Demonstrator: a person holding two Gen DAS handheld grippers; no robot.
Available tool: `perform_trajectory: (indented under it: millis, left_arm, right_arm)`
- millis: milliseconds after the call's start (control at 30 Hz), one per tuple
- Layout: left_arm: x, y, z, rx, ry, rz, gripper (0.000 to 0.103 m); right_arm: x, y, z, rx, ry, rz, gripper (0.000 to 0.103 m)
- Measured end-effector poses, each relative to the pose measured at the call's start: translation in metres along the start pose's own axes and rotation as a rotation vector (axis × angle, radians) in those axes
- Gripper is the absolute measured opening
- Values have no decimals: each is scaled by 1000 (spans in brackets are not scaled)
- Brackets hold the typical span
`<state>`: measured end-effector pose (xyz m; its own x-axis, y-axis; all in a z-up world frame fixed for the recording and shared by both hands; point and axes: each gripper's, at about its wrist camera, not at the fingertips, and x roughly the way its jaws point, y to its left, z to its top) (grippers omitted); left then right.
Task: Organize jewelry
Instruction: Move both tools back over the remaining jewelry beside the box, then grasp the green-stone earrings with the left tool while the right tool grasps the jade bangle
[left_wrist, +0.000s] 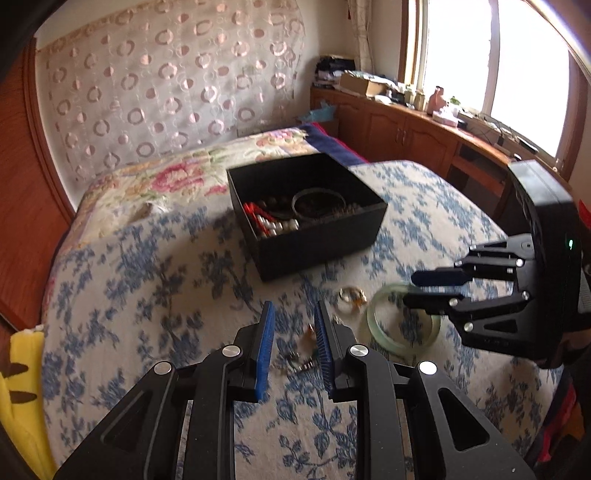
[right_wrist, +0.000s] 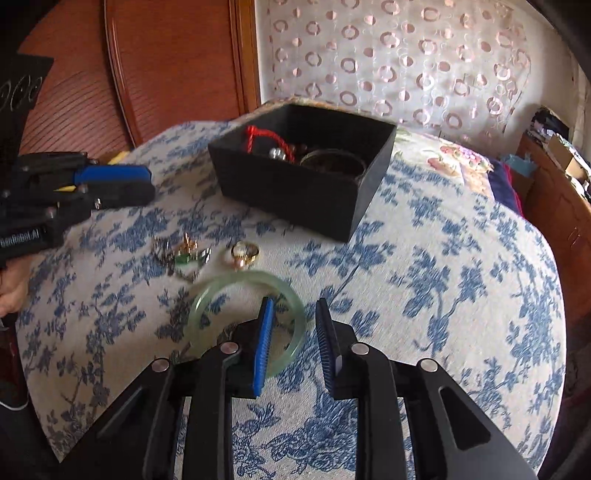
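Note:
A black open box (left_wrist: 321, 236) (right_wrist: 295, 192) sits on the blue-flowered bedspread and holds a dark bangle (left_wrist: 319, 201), red cord and beads. In front of it lie a pale green bangle (left_wrist: 402, 325) (right_wrist: 247, 321), a gold ring (left_wrist: 352, 295) (right_wrist: 244, 253) and a small pile of earrings and trinkets (left_wrist: 303, 350) (right_wrist: 181, 253). My left gripper (left_wrist: 293, 314) (right_wrist: 147, 184) is open and empty just above the trinket pile. My right gripper (right_wrist: 293, 314) (left_wrist: 410, 290) is open and empty, its left finger over the green bangle's near right rim.
A yellow plush item (left_wrist: 22, 391) lies at the bed's left edge. A wooden headboard (right_wrist: 166, 66) and a patterned curtain (left_wrist: 166, 85) stand behind the bed. A wooden cabinet (left_wrist: 413, 125) with clutter runs under the window on the right.

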<state>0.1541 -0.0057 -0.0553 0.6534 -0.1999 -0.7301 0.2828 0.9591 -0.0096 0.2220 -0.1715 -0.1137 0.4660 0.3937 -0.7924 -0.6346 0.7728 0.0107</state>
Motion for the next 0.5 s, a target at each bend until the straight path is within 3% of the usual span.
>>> perform_trajectory:
  millis: [100,133,167,500]
  left_arm:
    - [7,-5,-9,3,22,-22,21]
    - [9,-6,-10,3,25,-25,21]
    - [11,-7,-11,3,29,-28,21]
    - [22,-17,-12,24,58,-67,21]
  right_arm:
    - [-2,3,-2,-18,-3,-15,23]
    - [-2,4,-2,-16,-1,-13,13]
    - [-2,4,-3,-20,-1,-23,11]
    - [-8,-2,-9,-5,-24,-36,11]
